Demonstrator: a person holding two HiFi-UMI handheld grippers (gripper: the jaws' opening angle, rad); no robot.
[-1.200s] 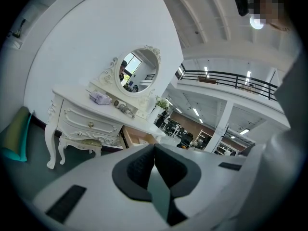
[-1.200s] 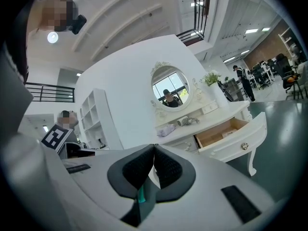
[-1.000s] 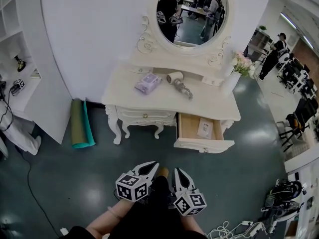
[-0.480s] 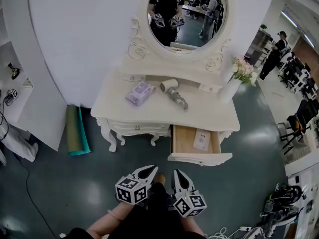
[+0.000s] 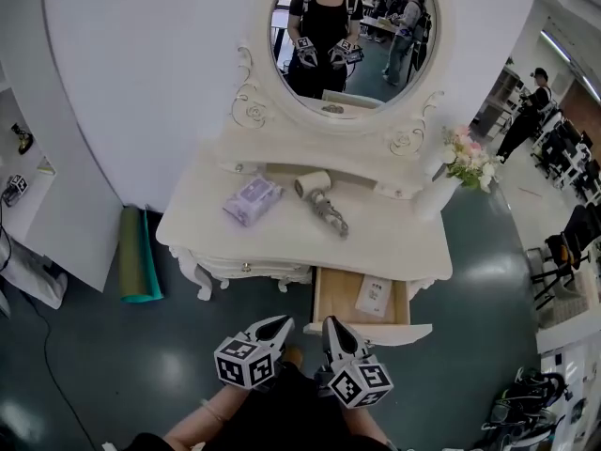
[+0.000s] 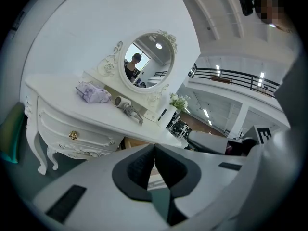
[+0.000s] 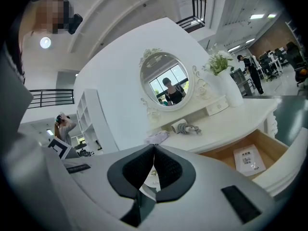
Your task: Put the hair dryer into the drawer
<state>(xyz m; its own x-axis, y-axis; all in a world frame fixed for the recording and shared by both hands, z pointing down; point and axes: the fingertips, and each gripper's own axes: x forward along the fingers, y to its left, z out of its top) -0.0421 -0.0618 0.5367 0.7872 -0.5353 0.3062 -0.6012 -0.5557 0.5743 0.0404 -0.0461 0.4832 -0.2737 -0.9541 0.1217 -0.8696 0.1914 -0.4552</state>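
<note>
Left tool (image 5: 283, 322) and right tool (image 5: 332, 324): jaws pressed together, nothing held, both short of the table (image 5: 282, 244). Drawer (image 5: 333, 299) stands open just beyond. Hair dryer (image 5: 317, 194) lies on the tabletop beside a purple packet (image 5: 252, 200), below the oval mirror (image 5: 352, 26).

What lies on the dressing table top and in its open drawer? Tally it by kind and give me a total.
Hair dryer: 1
Purple packet: 1
Vase of flowers: 1
White packet in the drawer: 1
Total: 4
</note>
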